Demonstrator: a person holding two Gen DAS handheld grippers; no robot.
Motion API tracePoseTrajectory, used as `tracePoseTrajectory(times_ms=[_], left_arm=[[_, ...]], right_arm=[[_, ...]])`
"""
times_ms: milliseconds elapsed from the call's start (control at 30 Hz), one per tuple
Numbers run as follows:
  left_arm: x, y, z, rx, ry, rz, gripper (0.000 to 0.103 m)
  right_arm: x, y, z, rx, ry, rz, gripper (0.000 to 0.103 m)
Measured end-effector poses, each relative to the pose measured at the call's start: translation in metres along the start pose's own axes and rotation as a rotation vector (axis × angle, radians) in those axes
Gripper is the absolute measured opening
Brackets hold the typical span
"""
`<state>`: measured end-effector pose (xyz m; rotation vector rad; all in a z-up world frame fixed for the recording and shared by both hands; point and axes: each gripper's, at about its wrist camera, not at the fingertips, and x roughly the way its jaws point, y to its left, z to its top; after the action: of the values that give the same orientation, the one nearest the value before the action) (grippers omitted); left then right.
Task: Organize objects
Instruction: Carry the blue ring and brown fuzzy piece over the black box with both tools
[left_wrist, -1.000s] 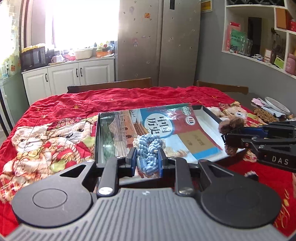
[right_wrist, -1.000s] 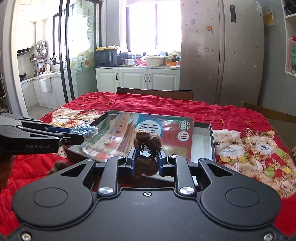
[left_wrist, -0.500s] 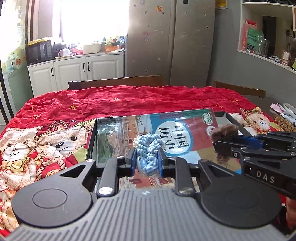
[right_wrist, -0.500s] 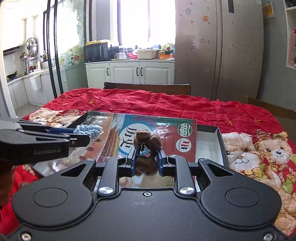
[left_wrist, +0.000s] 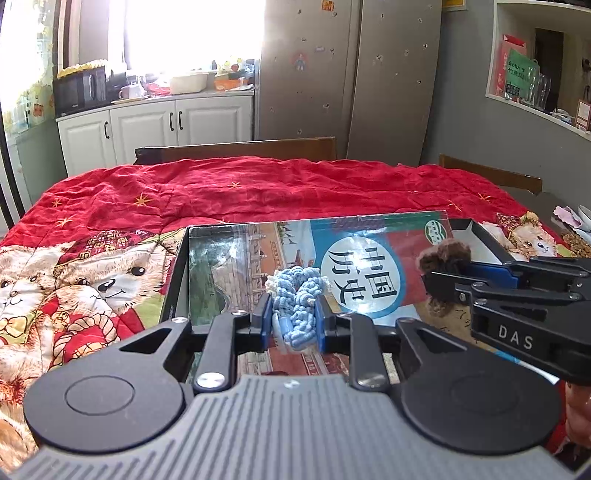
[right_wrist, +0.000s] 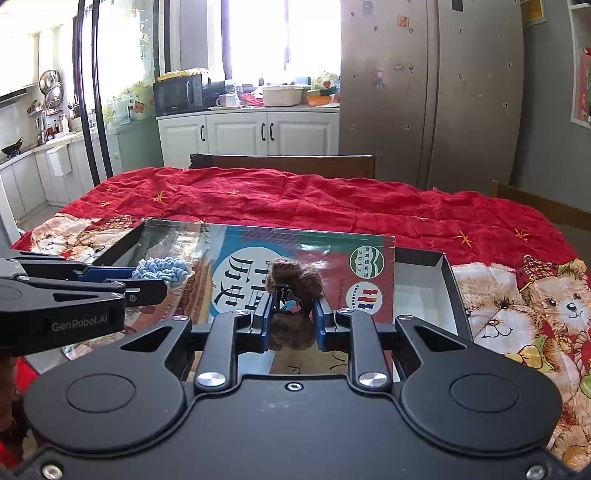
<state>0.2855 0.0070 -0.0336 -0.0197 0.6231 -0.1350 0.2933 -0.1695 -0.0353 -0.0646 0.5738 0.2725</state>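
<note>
red bear-print cloth (left_wrist: 221, 192) covers the kitchen table; left gripper (left_wrist: 293, 319) clamps blue yarn (left_wrist: 297, 295), right gripper (right_wrist: 293, 317) brown fluff (right_wrist: 295, 277)

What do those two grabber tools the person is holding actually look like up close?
Both are mostly black plastic. The left gripper has a ribbed grey body, two round black discs, silver screws and blue finger pads; from the side it reads "GenRobot.AI". The right gripper looks the same but has a smooth black body, and its side reads "DAS". No cables show.

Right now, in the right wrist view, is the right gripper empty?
No, the right gripper is shut on a brown fuzzy item, held above the book in the box.
</note>
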Motion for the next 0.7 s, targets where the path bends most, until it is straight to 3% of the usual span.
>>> tracePoseTrajectory(times_ms=[700], left_arm=[[0.014, -0.002, -0.002, 0.02, 0.029, 0.022, 0.028]], right_arm=[[0.017, -0.002, 0.0, -0.006, 0.046, 0.012, 0.022]])
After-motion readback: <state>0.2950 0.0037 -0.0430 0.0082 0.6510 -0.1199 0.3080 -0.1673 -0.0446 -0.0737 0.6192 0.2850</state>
